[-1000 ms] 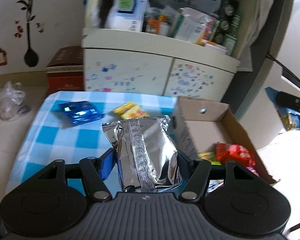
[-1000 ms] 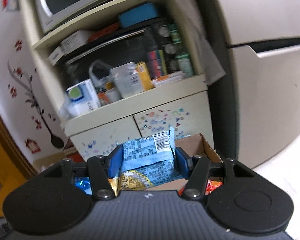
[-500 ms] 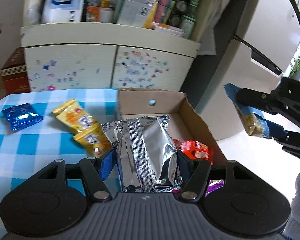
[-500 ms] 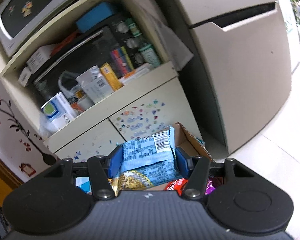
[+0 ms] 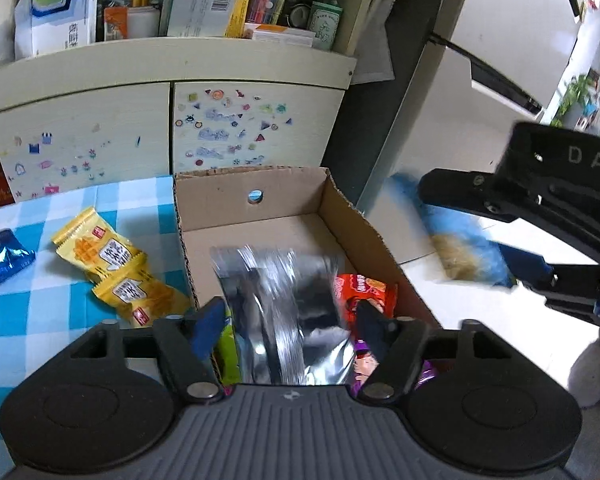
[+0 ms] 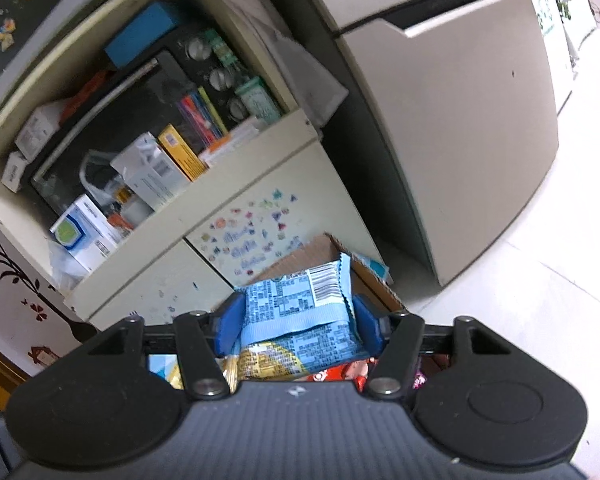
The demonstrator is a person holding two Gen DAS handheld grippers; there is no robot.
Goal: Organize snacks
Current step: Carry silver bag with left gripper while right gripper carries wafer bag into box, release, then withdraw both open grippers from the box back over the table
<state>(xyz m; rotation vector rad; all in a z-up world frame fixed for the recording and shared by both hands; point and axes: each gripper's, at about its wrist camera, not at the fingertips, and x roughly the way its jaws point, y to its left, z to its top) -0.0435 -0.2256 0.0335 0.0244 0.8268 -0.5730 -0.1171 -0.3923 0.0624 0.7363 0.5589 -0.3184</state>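
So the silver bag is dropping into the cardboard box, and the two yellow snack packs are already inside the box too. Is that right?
Not quite. The two yellow snack packs are not in the cardboard box; they lie on the blue checked cloth just left of it, as the left wrist view shows. The silver bag is over the box, between the opening jaws of the left gripper.

I count: yellow packets (image 5: pixel 116 274) 2 | silver bag (image 5: pixel 288 312) 1 | light-blue packet (image 6: pixel 300 316) 1 | dark-blue packet (image 5: pixel 2 258) 1 | cardboard box (image 5: pixel 256 196) 1

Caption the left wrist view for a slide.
Left gripper opening, silver snack bag between its jaws, over the cardboard box.
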